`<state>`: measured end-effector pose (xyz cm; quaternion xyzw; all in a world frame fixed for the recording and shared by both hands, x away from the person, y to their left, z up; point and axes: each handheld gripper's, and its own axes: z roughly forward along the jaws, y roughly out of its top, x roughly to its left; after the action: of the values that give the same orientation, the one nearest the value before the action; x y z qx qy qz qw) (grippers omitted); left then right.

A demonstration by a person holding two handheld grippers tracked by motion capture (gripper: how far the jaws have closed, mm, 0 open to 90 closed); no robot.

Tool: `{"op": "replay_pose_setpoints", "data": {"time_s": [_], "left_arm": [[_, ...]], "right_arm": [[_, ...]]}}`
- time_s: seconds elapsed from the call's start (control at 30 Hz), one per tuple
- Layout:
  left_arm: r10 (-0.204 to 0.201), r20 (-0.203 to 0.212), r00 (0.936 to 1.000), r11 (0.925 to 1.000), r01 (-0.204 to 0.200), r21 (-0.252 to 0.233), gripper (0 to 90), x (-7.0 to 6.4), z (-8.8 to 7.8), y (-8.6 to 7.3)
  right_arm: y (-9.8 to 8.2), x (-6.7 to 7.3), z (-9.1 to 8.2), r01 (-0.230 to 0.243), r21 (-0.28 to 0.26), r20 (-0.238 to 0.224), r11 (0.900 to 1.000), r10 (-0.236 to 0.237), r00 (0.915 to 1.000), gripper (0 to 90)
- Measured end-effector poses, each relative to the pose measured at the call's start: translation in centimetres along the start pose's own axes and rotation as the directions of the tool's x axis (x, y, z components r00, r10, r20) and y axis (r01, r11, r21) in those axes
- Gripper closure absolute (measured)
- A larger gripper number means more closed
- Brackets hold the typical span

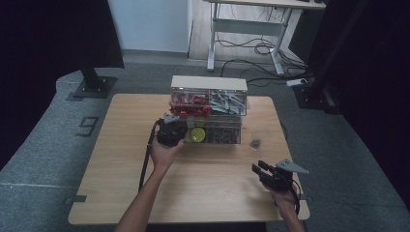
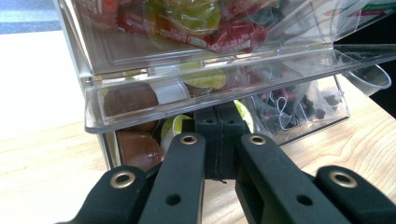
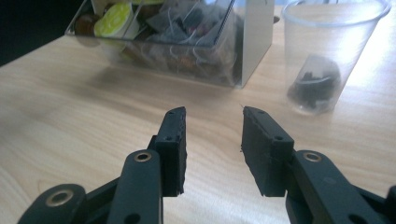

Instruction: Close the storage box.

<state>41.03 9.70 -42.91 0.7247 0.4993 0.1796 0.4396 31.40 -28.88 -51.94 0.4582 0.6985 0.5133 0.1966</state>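
Wooden counter (image 1: 203, 188) on grey floor. Left hand-held gripper (image 2: 219, 140), jaws closed together, reaches under the raised flap of the clear organizer's (image 1: 209, 110) lower compartment. Right hand-held gripper (image 3: 212, 135), jaws apart and empty, hovers near a plastic cup (image 3: 327, 56) holding a dark packet.

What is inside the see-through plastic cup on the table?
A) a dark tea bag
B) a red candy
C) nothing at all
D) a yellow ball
A: in the right gripper view the clear plastic cup stands on the wooden table with one small dark tea bag lying at its bottom.
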Motion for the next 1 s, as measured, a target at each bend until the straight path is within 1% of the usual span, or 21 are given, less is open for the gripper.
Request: {"op": "replay_pose_setpoints", "data": {"time_s": [0.03, 0.07, 0.17, 0.27, 0.4, 0.57, 0.77, 1.0], "left_arm": [[-0.001, -0.001, 1.0000, 1.0000, 0.001, -0.001, 89.9, 0.0, 0.0, -0.1], [-0.002, -0.004, 1.0000, 1.0000, 0.002, 0.001, 90.0, 0.1, 0.0, -0.3], [-0.005, -0.006, 1.0000, 1.0000, 0.005, 0.007, 90.0, 0.2, 0.0, -0.5], [-0.010, -0.010, 0.9999, 0.9998, 0.010, 0.018, 90.0, 0.4, 0.2, -1.0], [-0.015, -0.007, 0.9999, 0.9997, 0.015, 0.020, 90.0, 0.4, 0.2, -1.3], [-0.015, -0.005, 0.9999, 0.9995, 0.016, 0.028, 90.0, 0.6, 0.2, -1.9], [-0.037, 0.000, 0.9993, 0.9988, 0.037, 0.033, 90.0, 0.8, 0.5, -3.0], [-0.038, 0.000, 0.9993, 0.9978, 0.038, 0.054, 90.0, 0.9, 1.0, -3.9]], "right_arm": [[0.0, 0.0, 0.0, 0.000, 0.000, 0.000, 1.000, 0.000, 1.0000, 60.1], [-0.4, 0.0, 0.1, 0.011, 0.013, -0.001, 1.000, -0.011, 0.9999, 60.1], [-0.6, 0.0, 0.2, 0.011, 0.020, -0.004, 1.000, -0.011, 0.9999, 60.1], [-0.9, 0.1, 0.2, 0.007, 0.021, -0.009, 1.000, -0.006, 0.9999, 60.1], [-1.0, 0.2, 0.1, 0.018, 0.023, -0.009, 1.000, -0.018, 0.9998, 60.1], [-1.1, 0.1, 0.2, 0.012, 0.031, -0.010, 0.999, -0.011, 0.9999, 60.2], [-1.4, 0.0, 0.2, 0.006, 0.036, -0.008, 0.999, -0.006, 1.0000, 60.4], [-1.5, 0.2, 0.3, 0.011, 0.042, -0.007, 0.999, -0.011, 0.9999, 60.4]]}}
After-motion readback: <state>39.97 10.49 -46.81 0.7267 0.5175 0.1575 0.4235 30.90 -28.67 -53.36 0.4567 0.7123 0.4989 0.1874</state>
